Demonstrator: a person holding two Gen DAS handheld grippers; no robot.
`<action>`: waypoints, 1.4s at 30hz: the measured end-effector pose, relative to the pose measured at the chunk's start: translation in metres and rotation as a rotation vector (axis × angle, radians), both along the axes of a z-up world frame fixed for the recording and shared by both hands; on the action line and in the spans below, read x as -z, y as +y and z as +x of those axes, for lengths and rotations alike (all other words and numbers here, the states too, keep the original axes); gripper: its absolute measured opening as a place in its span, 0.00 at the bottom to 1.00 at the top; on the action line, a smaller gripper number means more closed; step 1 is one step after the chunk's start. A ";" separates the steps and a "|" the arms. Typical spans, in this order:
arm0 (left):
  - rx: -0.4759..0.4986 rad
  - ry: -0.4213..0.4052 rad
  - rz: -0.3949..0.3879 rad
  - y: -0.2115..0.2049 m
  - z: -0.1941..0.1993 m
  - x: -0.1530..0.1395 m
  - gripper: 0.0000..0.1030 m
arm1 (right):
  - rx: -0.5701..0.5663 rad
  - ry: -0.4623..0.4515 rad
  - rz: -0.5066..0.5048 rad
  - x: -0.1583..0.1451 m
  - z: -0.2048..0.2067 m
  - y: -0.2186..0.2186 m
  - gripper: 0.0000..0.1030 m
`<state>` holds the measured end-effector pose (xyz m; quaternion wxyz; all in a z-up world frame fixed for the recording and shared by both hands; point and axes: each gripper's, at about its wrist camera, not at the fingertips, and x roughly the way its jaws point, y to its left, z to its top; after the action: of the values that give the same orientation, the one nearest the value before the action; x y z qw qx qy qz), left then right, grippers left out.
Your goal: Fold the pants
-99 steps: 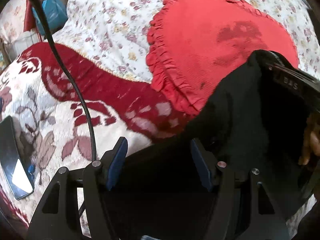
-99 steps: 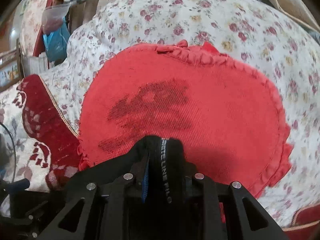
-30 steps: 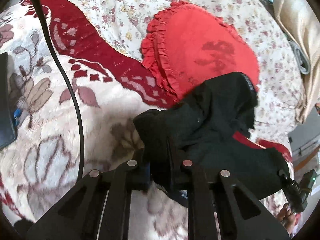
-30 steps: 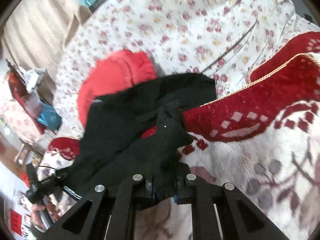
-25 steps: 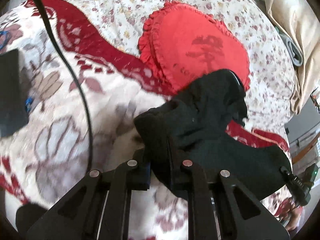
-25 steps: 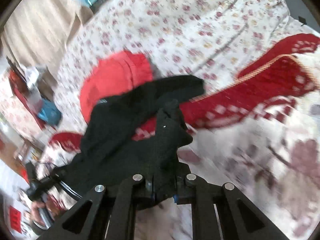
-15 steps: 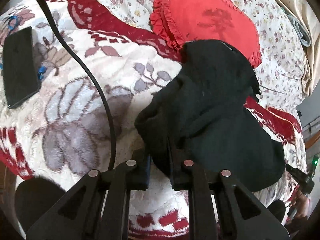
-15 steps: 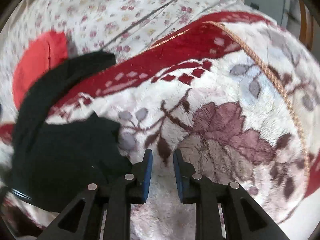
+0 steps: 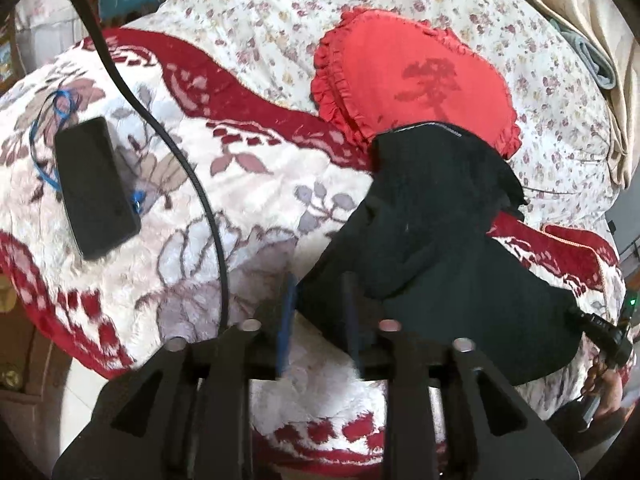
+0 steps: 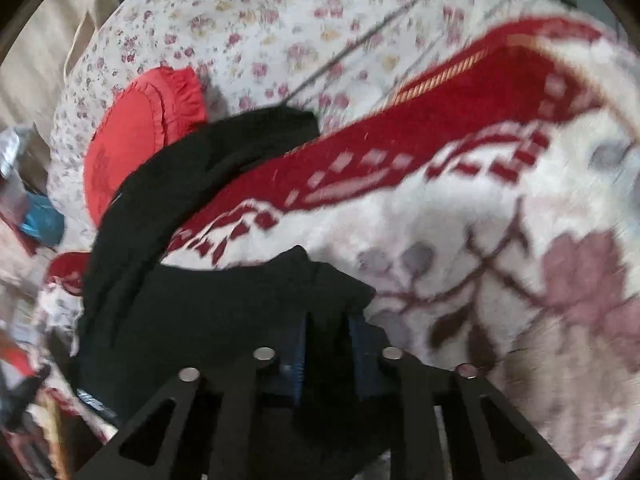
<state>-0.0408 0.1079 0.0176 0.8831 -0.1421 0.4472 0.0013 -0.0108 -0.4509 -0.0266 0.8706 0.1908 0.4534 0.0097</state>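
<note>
A: What are the left tongs (image 9: pixel 318 316) doing?

B: Their jaws are opening. A corner of the black pants (image 9: pixel 432 248) is lying between the two blue pads, but the pads are standing clear of it, so the cloth is released, not pinched.

A: And where are the pants lying?

B: In the left wrist view they are spreading from the tongs up toward one o'clock across the plush red-and-white blanket (image 9: pixel 208 216), with their far end resting on the lower edge of the red frilled cushion (image 9: pixel 412 80). The cushion is sitting on the flowered bedspread (image 9: pixel 260 20).

A: What about the right tongs (image 10: pixel 326 332)?

B: Their jaws are closing and standing only a narrow way apart, with a fold of the pants (image 10: pixel 200 312) between the pads. The frame is blurring, and the black cloth is running into the black fingers, so I cannot tell whether the pads are pressing on it yet.

A: Anything else near the left tongs?

B: A black cable (image 9: pixel 176 152) is curving down from eleven o'clock to the tongs' base, and a dark phone (image 9: pixel 96 188) is lying flat on the blanket at about nine o'clock, well apart from the pants. At four o'clock a hand (image 9: pixel 608 388) is gripping the other tool's handle.
</note>
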 end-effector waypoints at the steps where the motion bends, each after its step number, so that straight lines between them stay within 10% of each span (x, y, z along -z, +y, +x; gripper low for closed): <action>1: 0.009 -0.007 -0.012 -0.002 0.001 -0.001 0.42 | 0.006 -0.017 -0.018 -0.004 -0.004 -0.002 0.14; 9: 0.109 0.021 -0.067 -0.044 0.020 0.025 0.49 | 0.016 0.102 -0.161 0.024 0.004 0.002 0.21; 15: 0.141 0.045 -0.004 -0.069 0.032 0.045 0.49 | 0.059 0.057 -0.212 -0.010 -0.003 0.006 0.33; 22: 0.135 0.041 0.043 -0.079 0.047 0.051 0.49 | -0.100 -0.049 -0.150 -0.039 0.002 0.059 0.38; 42: 0.110 0.055 0.101 -0.076 0.082 0.068 0.51 | -0.476 0.008 -0.122 0.020 0.060 0.218 0.51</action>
<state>0.0415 0.0320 -0.0506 0.8752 -0.0723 0.4780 -0.0207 0.0495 -0.2332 -0.0468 0.8518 0.0258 0.4890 0.1865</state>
